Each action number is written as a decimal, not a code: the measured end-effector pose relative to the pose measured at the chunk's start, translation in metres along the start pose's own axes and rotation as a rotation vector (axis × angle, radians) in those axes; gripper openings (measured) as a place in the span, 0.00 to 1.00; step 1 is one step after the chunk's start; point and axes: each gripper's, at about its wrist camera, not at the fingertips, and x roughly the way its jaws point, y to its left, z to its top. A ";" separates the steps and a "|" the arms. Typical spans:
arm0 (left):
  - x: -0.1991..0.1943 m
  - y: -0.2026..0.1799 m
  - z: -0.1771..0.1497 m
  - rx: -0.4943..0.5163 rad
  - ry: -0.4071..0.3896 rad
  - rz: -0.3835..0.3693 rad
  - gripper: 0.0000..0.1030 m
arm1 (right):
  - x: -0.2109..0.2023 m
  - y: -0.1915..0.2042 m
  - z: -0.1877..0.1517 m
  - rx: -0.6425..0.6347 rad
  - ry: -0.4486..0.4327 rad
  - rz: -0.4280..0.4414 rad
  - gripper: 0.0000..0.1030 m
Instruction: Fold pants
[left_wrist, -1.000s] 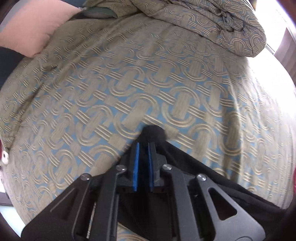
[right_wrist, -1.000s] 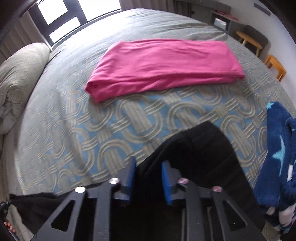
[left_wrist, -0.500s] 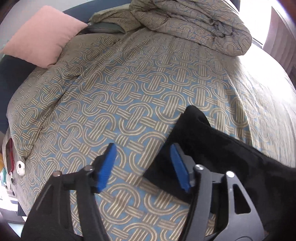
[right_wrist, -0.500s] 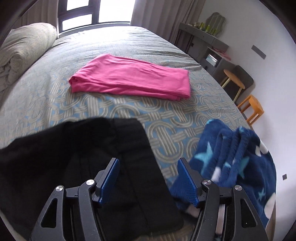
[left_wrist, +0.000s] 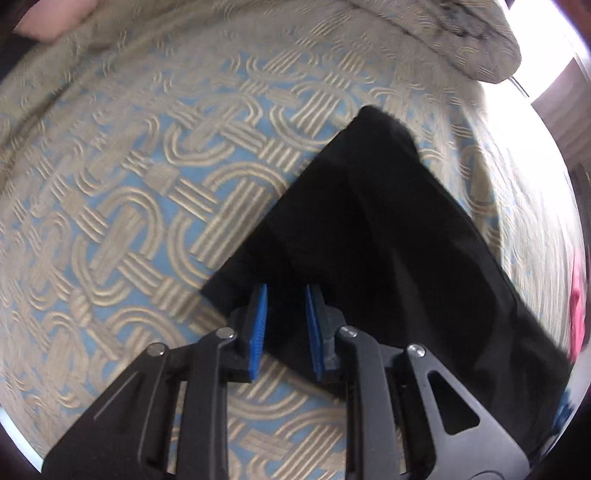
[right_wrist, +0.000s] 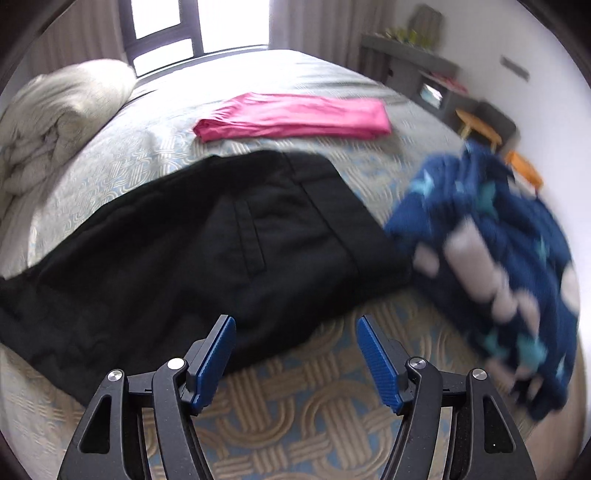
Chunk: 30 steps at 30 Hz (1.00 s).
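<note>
Black pants (left_wrist: 388, 221) lie flat on the patterned bedspread (left_wrist: 147, 184). In the left wrist view their narrow leg end points away from me. My left gripper (left_wrist: 285, 291) points steeply down over the near corner of that end. Its jaws are closing, with black cloth in the gap between the blue pads (left_wrist: 258, 317), which still stand apart. In the right wrist view the waist part of the pants (right_wrist: 221, 251), with a pocket slit, lies spread out. My right gripper (right_wrist: 295, 325) hovers at its near edge, its jaws opening and holding nothing.
A folded pink garment (right_wrist: 295, 120) lies farther back on the bed. A blue star-patterned fleece (right_wrist: 498, 240) is bunched just right of the pants. A rolled duvet (right_wrist: 55, 122) sits at the left by the window. Stools (right_wrist: 476, 125) and a shelf stand along the right wall.
My left gripper let go of the leg end, opened wide, then came down over its corner and narrowed. My right gripper released the pants, opened, and drew back toward the near edge.
</note>
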 end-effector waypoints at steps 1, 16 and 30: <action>0.002 0.000 0.002 -0.035 -0.007 -0.030 0.26 | -0.001 -0.005 -0.003 0.030 0.008 0.016 0.68; -0.094 -0.018 0.011 -0.029 -0.322 -0.092 0.05 | -0.005 -0.001 0.002 0.095 -0.005 0.039 0.68; -0.053 0.036 -0.021 -0.023 -0.156 -0.027 0.54 | 0.012 0.010 -0.002 0.089 0.029 0.070 0.68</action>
